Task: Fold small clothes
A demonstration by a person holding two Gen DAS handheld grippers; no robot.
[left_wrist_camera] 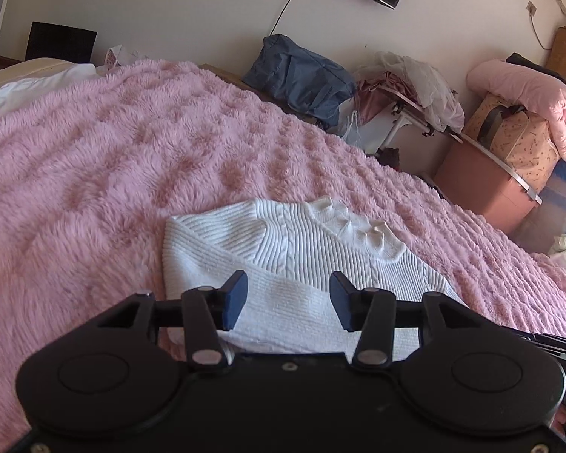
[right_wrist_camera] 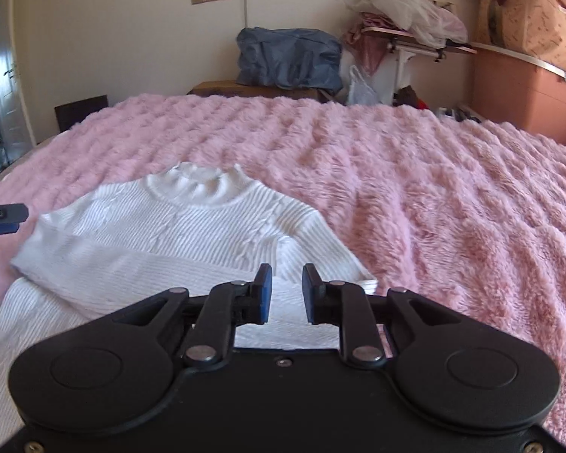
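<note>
A white ribbed knit sweater (left_wrist_camera: 283,241) (right_wrist_camera: 169,234) lies on a fluffy pink blanket (left_wrist_camera: 113,151) (right_wrist_camera: 434,188), collar toward the far side and its lower part folded up across the body. My left gripper (left_wrist_camera: 288,287) hovers over the sweater's near left part, jaws wide open and nothing between the pads. My right gripper (right_wrist_camera: 286,290) is above the sweater's near right corner. Its blue pads stand a narrow gap apart and hold nothing. One of the left gripper's fingers (right_wrist_camera: 2,217) shows at the left edge of the right wrist view, beside the sweater's left shoulder.
Beyond the bed's far edge stand a blue bag (left_wrist_camera: 302,75) (right_wrist_camera: 286,60), a small table piled with clothes (left_wrist_camera: 407,87) (right_wrist_camera: 407,19) and a pink storage box (left_wrist_camera: 483,185) (right_wrist_camera: 524,90). White bedding (left_wrist_camera: 37,87) lies at the blanket's far left.
</note>
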